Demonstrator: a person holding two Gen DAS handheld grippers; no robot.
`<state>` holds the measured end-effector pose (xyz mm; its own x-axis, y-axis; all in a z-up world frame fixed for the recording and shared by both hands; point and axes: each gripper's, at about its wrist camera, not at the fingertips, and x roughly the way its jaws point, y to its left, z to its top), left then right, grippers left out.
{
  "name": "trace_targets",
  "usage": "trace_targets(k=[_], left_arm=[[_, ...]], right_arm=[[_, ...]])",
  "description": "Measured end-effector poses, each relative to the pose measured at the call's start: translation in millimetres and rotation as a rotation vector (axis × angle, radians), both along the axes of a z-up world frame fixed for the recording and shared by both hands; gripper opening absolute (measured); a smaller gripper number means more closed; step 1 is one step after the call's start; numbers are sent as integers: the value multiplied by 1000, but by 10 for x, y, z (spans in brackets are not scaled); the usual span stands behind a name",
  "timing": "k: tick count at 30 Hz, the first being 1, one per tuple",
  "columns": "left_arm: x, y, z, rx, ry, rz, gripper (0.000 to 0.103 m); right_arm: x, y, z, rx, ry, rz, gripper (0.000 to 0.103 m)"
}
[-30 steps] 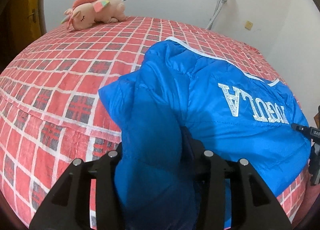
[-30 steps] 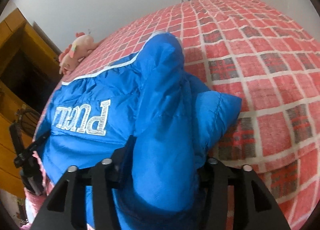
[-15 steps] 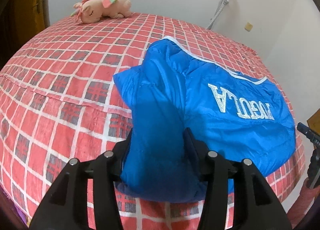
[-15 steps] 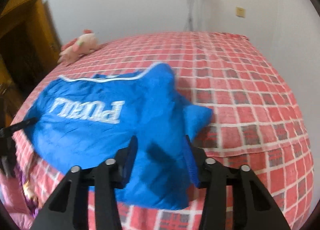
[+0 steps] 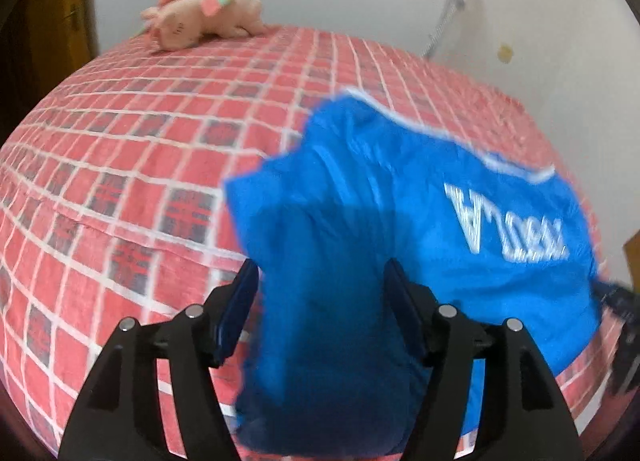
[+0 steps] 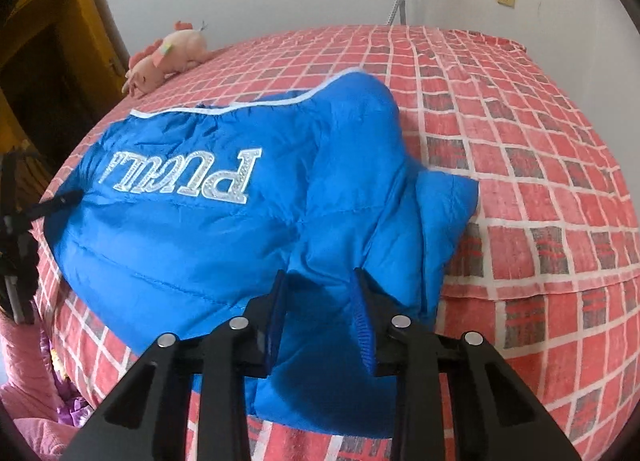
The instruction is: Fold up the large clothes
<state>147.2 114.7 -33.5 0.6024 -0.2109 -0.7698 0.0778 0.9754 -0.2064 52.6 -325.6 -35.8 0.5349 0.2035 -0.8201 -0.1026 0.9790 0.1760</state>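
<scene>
Both the left hand-held gripper (image 5: 320,293) and the right hand-held gripper (image 6: 320,301) have released the blue jacket (image 6: 192,229) sleeves onto the bed (image 6: 520,165), jaws now spread, finishing that fold.

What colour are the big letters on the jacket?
Silvery white letters on the blue puffy jacket, clearest in the right wrist view.

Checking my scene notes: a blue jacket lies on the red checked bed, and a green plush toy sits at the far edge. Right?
Not quite: the plush toy is pink, as the right wrist view shows. The blue jacket does lie on the red checked bed.
</scene>
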Motion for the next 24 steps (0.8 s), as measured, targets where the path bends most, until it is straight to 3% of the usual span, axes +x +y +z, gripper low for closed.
trace_targets(k=[6,15,24], left_arm=[[-256,249,295,42,-59,50,73],[-700,141,71,31,96,52,79],[-640,34,-218,-92,208,70,81]], right_arm=[[-13,-2,0,13,8,-10,31],[-3,-29,55,11,26,-12,31],[-16,-49,41,18,18,-6,31]])
